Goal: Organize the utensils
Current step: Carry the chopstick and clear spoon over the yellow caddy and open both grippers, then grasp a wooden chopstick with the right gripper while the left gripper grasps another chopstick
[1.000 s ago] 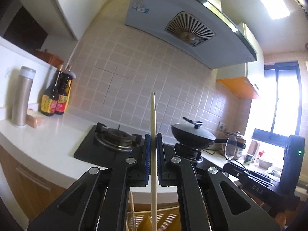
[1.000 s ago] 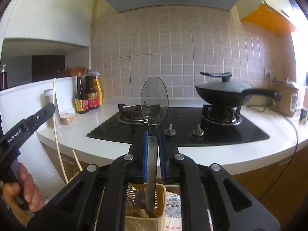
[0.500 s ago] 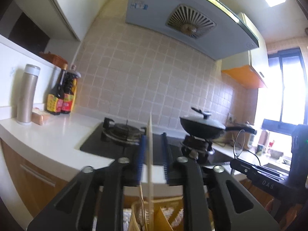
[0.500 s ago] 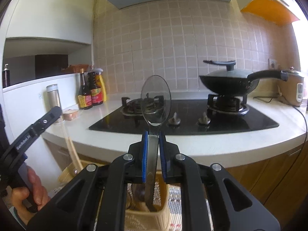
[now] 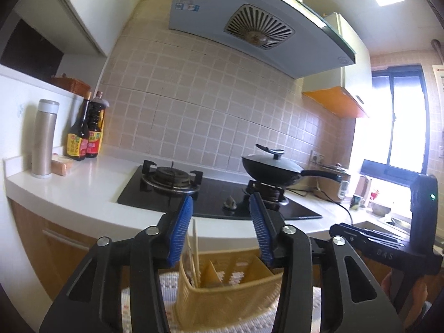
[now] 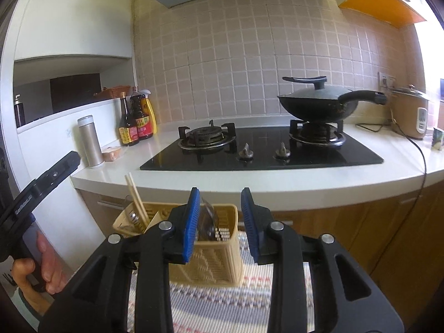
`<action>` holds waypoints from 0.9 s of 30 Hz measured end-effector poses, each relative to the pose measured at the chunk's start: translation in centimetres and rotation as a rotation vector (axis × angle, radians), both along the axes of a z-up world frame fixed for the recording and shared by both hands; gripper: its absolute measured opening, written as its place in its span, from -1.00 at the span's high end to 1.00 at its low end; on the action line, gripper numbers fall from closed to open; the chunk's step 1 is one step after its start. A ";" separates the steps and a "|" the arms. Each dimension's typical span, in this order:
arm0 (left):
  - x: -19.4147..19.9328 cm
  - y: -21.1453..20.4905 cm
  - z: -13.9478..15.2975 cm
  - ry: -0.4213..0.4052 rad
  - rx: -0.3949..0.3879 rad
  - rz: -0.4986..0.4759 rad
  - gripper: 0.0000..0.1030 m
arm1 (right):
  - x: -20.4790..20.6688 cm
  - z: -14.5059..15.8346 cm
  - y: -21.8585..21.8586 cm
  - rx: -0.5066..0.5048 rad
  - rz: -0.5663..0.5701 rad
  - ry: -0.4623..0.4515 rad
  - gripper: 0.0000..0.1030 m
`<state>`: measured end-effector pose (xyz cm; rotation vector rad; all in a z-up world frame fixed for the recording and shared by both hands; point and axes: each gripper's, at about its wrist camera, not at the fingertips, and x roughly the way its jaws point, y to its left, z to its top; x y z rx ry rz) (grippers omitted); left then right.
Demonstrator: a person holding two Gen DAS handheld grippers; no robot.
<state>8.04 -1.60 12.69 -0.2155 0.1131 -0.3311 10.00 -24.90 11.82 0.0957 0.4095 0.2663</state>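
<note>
Both utensils have left the tools since a second ago: the chopstick that stood clamped upright in the left tool (image 5: pixel 219 224) and the spoon gripped by the right tool (image 6: pixel 220 216) now sit in the caddy (image 6: pixel 216 255). Chopsticks (image 6: pixel 136 199) lean in its left compartment, tips up; the spoon (image 6: pixel 206 222) stands in the next compartment, just beside the right tool's left pad without being pressed. Each tool's jaws are opening, with nothing gripped between them. The caddy rests on a woven mat (image 6: pixel 222 305) below the front edge of the counter (image 6: pixel 277 180). On the counter a stove (image 6: pixel 263 152) carries a lidded wok (image 6: pixel 316 102) on its right burner. Toward the left corner stand a flask (image 6: pixel 90 141) and sauce bottles (image 6: pixel 136 119). A hand (image 6: pixel 33 272) holds the left tool's grip.
</note>
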 end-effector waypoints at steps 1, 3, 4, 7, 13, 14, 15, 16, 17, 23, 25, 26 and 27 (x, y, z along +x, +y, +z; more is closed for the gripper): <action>-0.8 0.1 0.3 0.008 0.003 -0.011 0.14 | -0.5 0.3 0.0 -0.009 -0.008 0.021 0.46; -2.0 0.2 0.7 0.023 0.010 -0.030 0.11 | -1.5 0.8 0.0 -0.022 -0.018 0.071 0.46; -2.7 0.2 0.9 0.042 0.018 -0.037 0.07 | -1.9 0.9 0.1 -0.030 -0.018 0.097 0.46; -3.9 0.1 0.8 0.130 0.045 -0.079 0.03 | -3.0 0.5 0.4 -0.042 0.003 0.208 0.46; -4.8 -0.1 -2.0 0.339 0.121 -0.142 -0.04 | -4.4 -3.4 0.8 -0.048 0.061 0.503 0.46; -4.7 -0.1 -2.8 0.378 0.133 -0.151 -0.04 | -4.5 -4.5 0.9 -0.046 0.075 0.555 0.46; -4.7 -0.1 -3.6 0.418 0.146 -0.162 -0.04 | -4.5 -5.5 0.9 -0.050 0.075 0.598 0.46; -4.6 -0.1 -4.8 0.473 0.168 -0.179 -0.04 | -4.5 -6.3 1.0 -0.054 0.078 0.628 0.46; -4.6 -0.2 -5.8 0.514 0.189 -0.191 -0.04 | -4.7 -7.2 1.1 -0.059 0.081 0.665 0.46; -3.9 -1.1 -12.5 0.771 0.321 -0.259 0.04 | -4.7 -12.3 1.0 -0.005 0.103 0.859 0.46; -3.9 -1.7 -14.1 0.823 0.364 -0.280 0.05 | -4.7 -13.5 1.0 0.000 0.100 0.893 0.46; -3.9 -2.0 -14.7 0.837 0.388 -0.285 0.06 | -4.6 -13.9 1.0 0.003 0.099 0.903 0.46; -3.9 -2.3 -15.2 0.848 0.412 -0.288 0.09 | -4.6 -14.3 1.0 0.002 0.095 0.914 0.46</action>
